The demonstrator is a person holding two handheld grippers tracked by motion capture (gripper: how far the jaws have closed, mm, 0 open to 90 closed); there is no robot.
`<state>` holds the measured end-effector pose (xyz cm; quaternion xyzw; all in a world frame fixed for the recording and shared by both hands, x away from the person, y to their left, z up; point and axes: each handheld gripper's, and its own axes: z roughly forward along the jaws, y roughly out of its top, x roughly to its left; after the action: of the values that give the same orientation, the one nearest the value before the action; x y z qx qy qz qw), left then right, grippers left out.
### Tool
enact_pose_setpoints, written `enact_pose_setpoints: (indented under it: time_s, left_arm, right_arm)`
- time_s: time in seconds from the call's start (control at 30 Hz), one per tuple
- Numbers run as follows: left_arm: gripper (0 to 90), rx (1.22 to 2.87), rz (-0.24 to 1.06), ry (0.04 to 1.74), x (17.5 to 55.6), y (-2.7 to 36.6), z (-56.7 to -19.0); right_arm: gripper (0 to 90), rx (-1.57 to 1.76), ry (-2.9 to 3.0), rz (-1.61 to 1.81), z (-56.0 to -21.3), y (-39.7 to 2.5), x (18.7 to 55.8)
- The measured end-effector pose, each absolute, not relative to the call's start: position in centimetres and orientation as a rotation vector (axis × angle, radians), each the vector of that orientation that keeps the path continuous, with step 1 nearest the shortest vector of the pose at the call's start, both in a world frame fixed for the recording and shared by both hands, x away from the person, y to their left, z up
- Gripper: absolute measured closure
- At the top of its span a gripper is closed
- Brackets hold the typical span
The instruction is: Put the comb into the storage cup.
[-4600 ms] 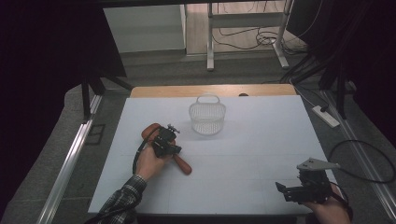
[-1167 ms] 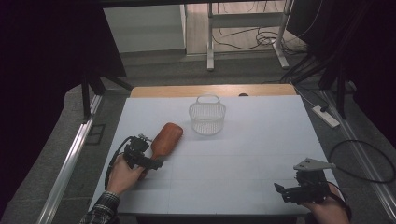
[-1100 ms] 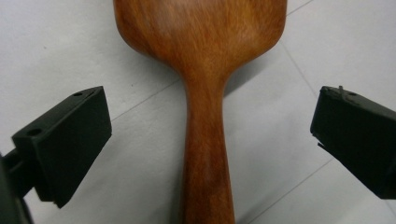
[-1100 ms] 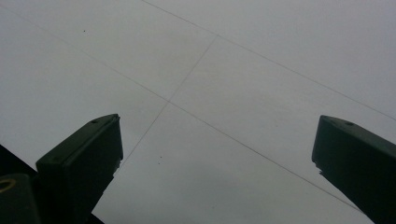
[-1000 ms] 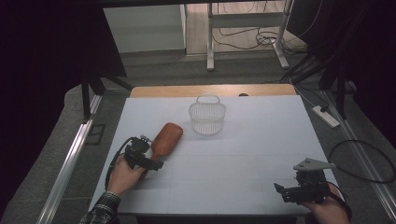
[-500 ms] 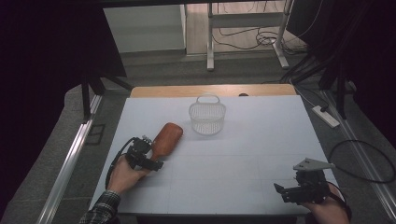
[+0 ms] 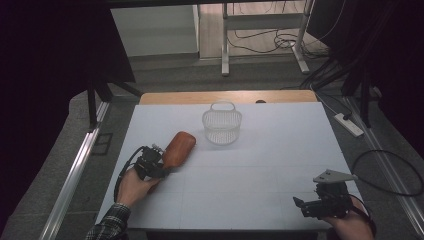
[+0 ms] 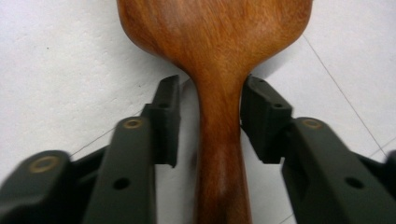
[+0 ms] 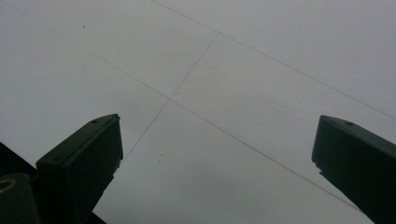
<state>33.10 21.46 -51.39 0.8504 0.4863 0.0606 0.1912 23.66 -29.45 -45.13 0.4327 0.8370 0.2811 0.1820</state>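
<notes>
A brown wooden spoon (image 7: 179,147) lies on the white table (image 7: 280,150), left of centre, its broad bowl toward the far right. My left gripper (image 7: 159,163) is at its near end. In the left gripper view the spoon's neck (image 8: 217,116) runs between the jaws of my left gripper (image 8: 212,100): the right pad (image 8: 261,116) is at the wood, while a strip of table shows between the left pad and the wood. My right gripper (image 7: 300,205) hovers near the front right edge, open wide over bare table (image 9: 217,135).
A white wire basket (image 7: 222,125) with a handle stands upright at the back centre, just right of the spoon's bowl. A power strip (image 7: 348,125) and cables lie on the floor beyond the right edge.
The spoon was earlier under the left gripper, handle toward the front right; it now lies bowl toward the far right, with the left hand lower left. Hardly any motion in the last second.
</notes>
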Motion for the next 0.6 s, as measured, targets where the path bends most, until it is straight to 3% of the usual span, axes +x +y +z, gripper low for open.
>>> enact_pose_setpoints:
  time_s: [0.3,0.6]
  left_arm:
    - [70.4,2.383,0.114,1.377,33.38,21.53,-51.44]
    - [71.6,2.353,0.111,1.363,33.45,21.85,-51.12]
  right_arm:
    - [1.7,1.220,2.365,0.791,-45.14,-29.44,23.67]
    - [1.7,1.219,2.366,0.792,-45.14,-29.43,23.67]
